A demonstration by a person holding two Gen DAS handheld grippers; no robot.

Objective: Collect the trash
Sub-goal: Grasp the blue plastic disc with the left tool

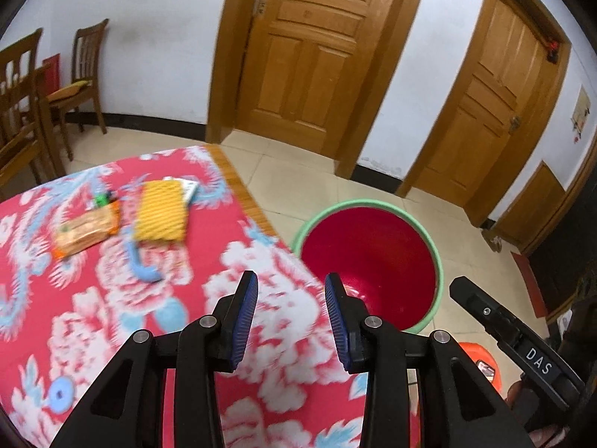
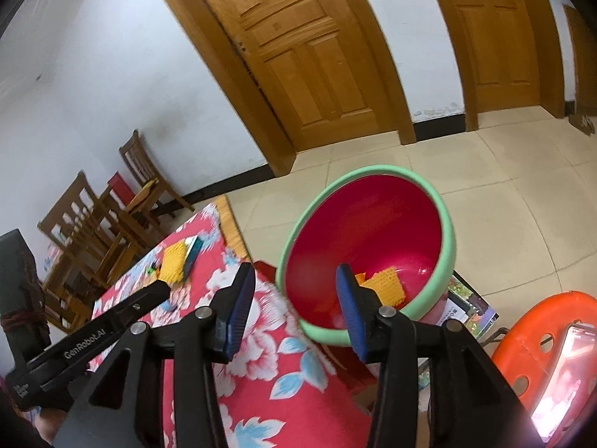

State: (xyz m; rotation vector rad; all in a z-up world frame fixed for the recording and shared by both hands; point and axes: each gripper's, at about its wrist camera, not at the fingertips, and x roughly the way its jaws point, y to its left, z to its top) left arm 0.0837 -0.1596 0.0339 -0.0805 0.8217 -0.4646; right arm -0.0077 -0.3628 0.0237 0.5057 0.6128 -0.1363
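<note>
A red basin with a green rim (image 1: 439,261) (image 2: 449,231) stands off the table's right edge. A yellow-orange wrapper (image 2: 386,285) lies inside it. On the red floral tablecloth (image 1: 93,317) (image 2: 283,384) lie a yellow packet (image 1: 161,211) (image 2: 173,261), an orange snack wrapper (image 1: 85,230), a small green item (image 1: 100,199) and a white-teal box (image 1: 189,189) (image 2: 192,252). My left gripper (image 1: 291,280) is open and empty above the cloth near the basin. My right gripper (image 2: 294,272) is open and empty at the basin's near rim.
Wooden chairs (image 1: 84,71) (image 2: 89,220) stand at the far left by the wall. Two wooden doors (image 1: 309,48) (image 2: 309,52) face me. An orange stool (image 2: 530,339) with a lit phone (image 2: 563,373) sits at the right. Tiled floor (image 2: 503,171) surrounds the basin.
</note>
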